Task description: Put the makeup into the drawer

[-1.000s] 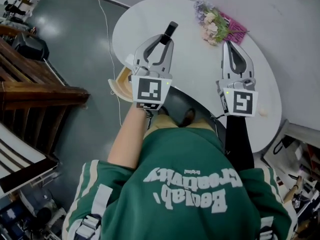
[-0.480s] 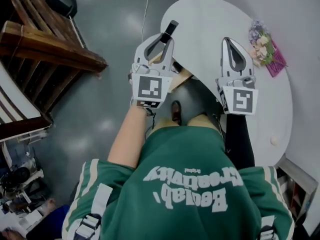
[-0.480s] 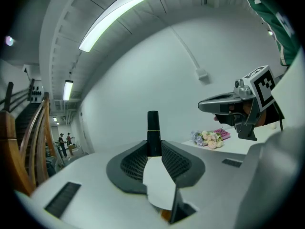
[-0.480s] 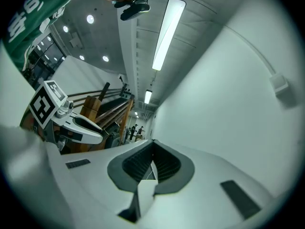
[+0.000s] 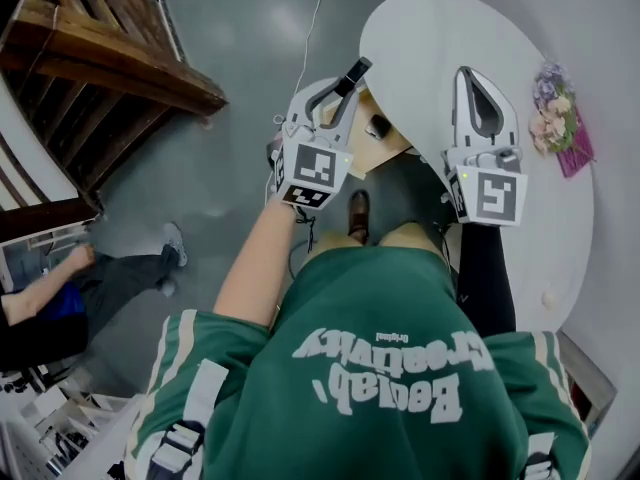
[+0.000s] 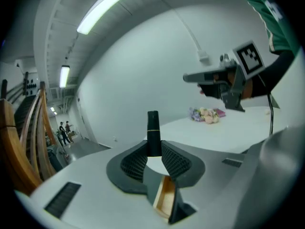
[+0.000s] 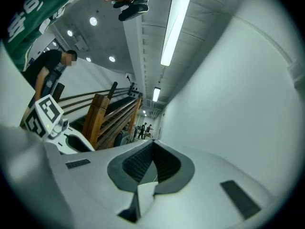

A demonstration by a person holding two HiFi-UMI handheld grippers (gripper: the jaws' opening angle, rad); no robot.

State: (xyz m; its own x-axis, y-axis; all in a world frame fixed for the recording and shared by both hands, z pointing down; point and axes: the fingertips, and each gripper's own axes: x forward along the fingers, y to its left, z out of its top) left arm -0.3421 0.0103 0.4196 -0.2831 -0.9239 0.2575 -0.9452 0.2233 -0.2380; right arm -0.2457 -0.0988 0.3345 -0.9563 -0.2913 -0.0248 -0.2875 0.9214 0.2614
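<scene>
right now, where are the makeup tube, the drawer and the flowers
makeup tube [image 6: 153, 120], left gripper view, its black upper part
drawer [image 5: 388, 153], head view, its wooden inside
flowers [image 5: 551, 98], head view, the pale blooms

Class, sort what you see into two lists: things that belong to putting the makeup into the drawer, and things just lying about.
Belongs to the job:
black makeup tube, clamped in the left gripper
open wooden drawer

Just lying about:
bunch of flowers on the white table
pink sheet under them
</scene>
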